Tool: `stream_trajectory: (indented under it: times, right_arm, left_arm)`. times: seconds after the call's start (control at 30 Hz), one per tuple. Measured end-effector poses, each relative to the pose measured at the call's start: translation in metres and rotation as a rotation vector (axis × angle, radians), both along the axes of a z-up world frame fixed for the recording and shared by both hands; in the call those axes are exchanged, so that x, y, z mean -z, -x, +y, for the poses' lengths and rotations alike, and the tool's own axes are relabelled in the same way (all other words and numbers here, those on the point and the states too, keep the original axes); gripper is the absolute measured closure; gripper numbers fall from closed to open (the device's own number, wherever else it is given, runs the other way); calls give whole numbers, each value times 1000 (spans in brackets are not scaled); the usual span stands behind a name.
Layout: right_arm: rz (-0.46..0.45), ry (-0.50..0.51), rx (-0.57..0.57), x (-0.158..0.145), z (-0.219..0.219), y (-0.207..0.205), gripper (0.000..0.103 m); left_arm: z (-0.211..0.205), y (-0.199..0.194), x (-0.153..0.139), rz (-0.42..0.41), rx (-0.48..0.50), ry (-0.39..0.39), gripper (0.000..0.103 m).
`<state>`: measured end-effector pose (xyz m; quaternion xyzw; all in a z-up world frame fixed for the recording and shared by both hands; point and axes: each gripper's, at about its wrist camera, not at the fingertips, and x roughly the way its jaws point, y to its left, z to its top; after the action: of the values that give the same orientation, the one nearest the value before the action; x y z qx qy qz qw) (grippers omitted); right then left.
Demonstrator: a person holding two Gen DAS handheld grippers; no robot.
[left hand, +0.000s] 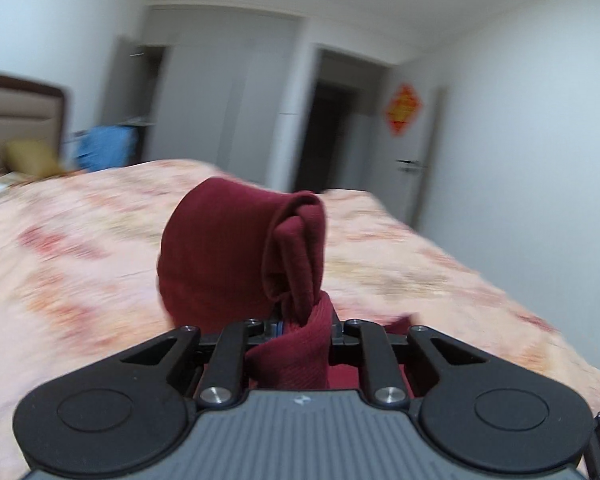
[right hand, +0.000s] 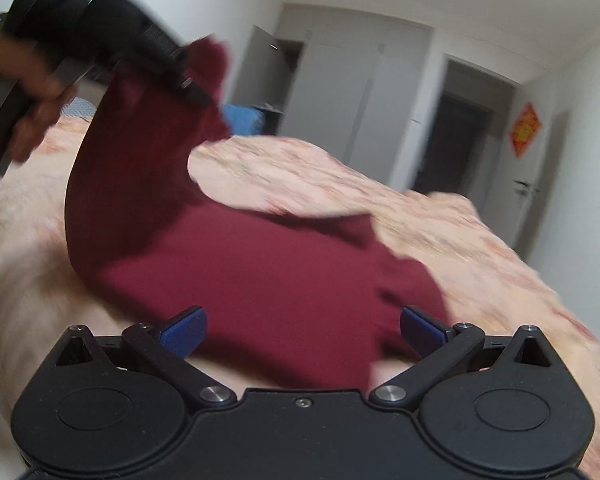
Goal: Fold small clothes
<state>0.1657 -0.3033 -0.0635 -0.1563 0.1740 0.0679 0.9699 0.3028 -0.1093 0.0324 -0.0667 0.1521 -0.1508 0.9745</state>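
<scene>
A dark red garment (left hand: 220,248) is pinched between the fingers of my left gripper (left hand: 300,326) and bunches up in a fold above the pink patterned bed cover (left hand: 80,260). In the right wrist view a hand holds the left gripper (right hand: 188,84) at upper left, and it lifts one end of the garment (right hand: 260,272) while the rest lies on the bed cover (right hand: 440,240). My right gripper (right hand: 303,330) is open. Its blue pads (right hand: 184,330) stand wide apart over the garment's near edge and do not press on it.
A brown headboard (left hand: 16,120) and a yellow cushion (left hand: 32,158) are at the bed's left end, with a blue cloth (left hand: 104,148) behind. Beyond the bed are grey wardrobe doors (left hand: 204,92), a dark doorway (left hand: 328,136) and a door with a red decoration (left hand: 404,110). The bed edge (left hand: 500,280) drops off on the right.
</scene>
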Motion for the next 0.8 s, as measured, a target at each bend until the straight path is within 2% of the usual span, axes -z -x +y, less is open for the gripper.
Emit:
stream_trajectory:
  times: [0.1, 0.2, 0.27, 0.43, 0.5, 0.57, 0.63, 0.7, 0.8]
  right_arm:
    - [41, 1, 75, 9, -21, 11, 0]
    - [80, -9, 138, 18, -37, 17, 0]
    - [92, -17, 163, 21, -43, 19, 0]
    - [100, -55, 170, 26, -49, 21, 0]
    - [99, -62, 173, 27, -48, 19, 0]
    - [97, -79, 178, 27, -47, 21, 0]
    - [100, -98, 180, 25, -42, 25, 0]
    - [98, -116, 177, 23, -40, 29, 0]
    - [65, -170, 151, 18, -39, 35, 0]
  left_arm:
    - [-47, -3, 4, 22, 120, -19, 84]
    - [-83, -9, 25, 114, 202, -20, 84]
    - [-96, -12, 41, 188, 224, -18, 84]
    - [-104, -5, 58, 227, 213, -31, 82]
    - [-94, -7, 57, 238, 226, -8, 74]
    - [-84, -14, 52, 241, 248, 50, 52]
    - [-77, -13, 47, 241, 275, 101, 42]
    - [-74, -10, 39, 230, 284, 109, 39]
    - [-65, -4, 33, 220, 261, 124, 25]
